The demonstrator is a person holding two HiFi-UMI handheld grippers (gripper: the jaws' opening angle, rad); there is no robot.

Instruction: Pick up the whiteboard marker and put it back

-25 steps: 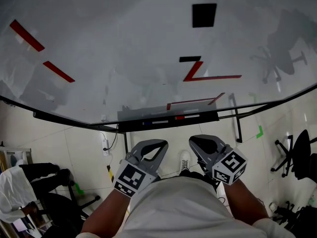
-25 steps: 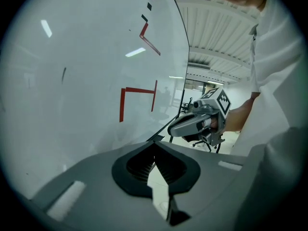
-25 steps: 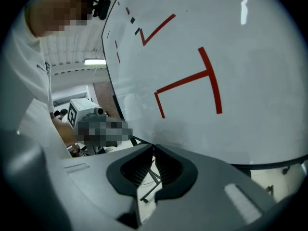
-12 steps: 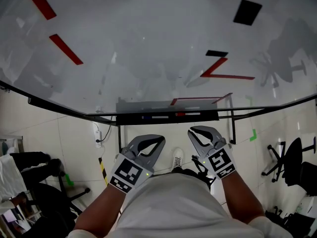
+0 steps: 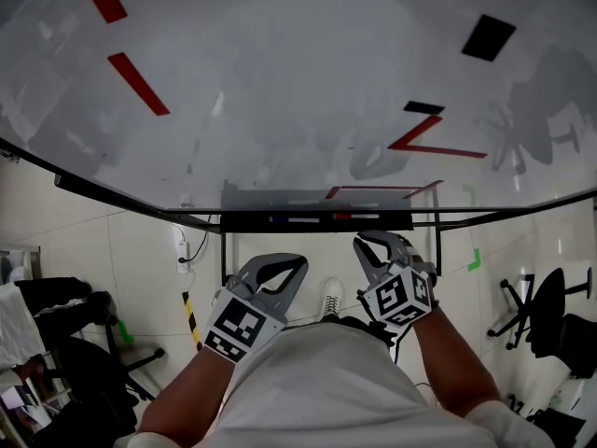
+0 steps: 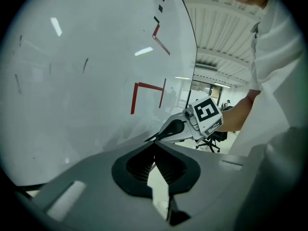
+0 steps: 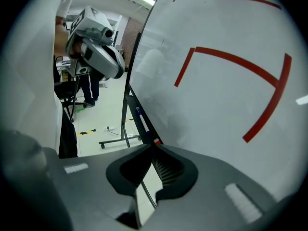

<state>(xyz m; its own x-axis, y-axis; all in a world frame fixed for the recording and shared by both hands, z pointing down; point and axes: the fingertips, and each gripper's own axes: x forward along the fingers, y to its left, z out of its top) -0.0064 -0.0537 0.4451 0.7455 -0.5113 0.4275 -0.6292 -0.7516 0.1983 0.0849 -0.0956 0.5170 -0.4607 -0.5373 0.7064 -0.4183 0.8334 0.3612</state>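
Note:
Two whiteboard markers lie end to end in the black tray [image 5: 242, 222] under the whiteboard [image 5: 280, 82]: one with a blue cap [image 5: 283, 220] and one with a red cap [image 5: 342, 217]. In the right gripper view the blue-capped marker [image 7: 140, 117] and the red cap [image 7: 157, 141] show just beyond my right gripper [image 7: 153, 147], which is shut and holds nothing. My right gripper [image 5: 371, 244] sits just below the tray, near the red-capped marker. The left gripper [image 5: 283, 267] is lower, shut and holding nothing. From the left gripper view [image 6: 154, 143] the tray is hidden.
Red lines [image 5: 424, 143] and black squares [image 5: 488, 36] mark the board. The board's metal stand legs [image 5: 224, 259] reach the tiled floor. A power strip [image 5: 179, 248] and yellow-black tape [image 5: 191, 317] lie at the left, office chairs [image 5: 546, 311] at the right. A seated person [image 5: 42, 315] is at the far left.
The right gripper has risen toward the tray and its marker cube has turned. The left gripper has barely moved. The head view has swung left along the board.

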